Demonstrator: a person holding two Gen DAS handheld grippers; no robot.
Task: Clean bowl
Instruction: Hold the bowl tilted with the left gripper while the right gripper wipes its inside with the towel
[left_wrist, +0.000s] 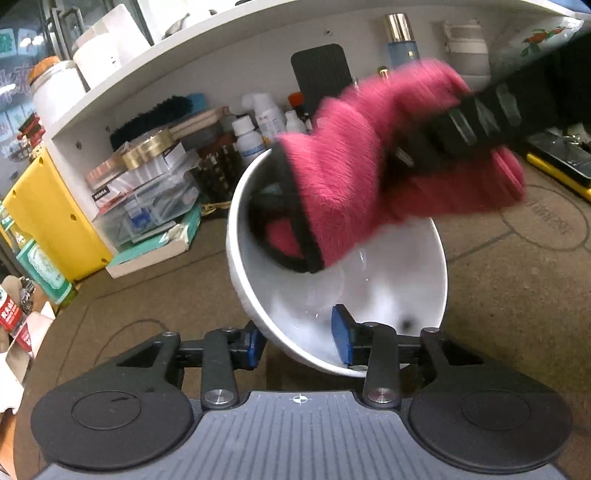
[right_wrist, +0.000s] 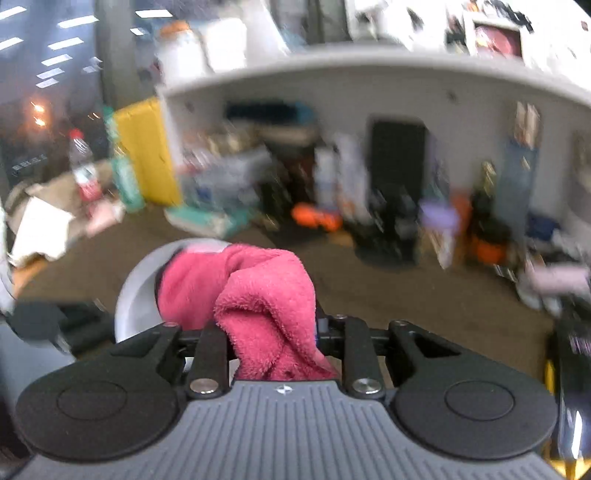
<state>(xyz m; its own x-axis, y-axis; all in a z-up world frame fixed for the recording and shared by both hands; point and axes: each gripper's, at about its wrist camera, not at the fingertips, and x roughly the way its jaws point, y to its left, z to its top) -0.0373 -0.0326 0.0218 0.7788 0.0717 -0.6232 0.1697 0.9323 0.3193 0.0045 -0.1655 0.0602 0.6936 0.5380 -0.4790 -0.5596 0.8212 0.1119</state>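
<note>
Nearest the left wrist camera, we saw the left gripper (left_wrist: 301, 341) with its blue pads (left_wrist: 341, 341) straddling the near rim of the tilted white bowl (left_wrist: 369, 288), one pad inside and one outside; contact could not be judged. Above the bowl, our right gripper (right_wrist: 271, 332) was clamped on the pink cloth (left_wrist: 351, 184), whose black-edged corner hung into the bowl. Beyond stood a cluttered white shelf (left_wrist: 221, 55).
</note>
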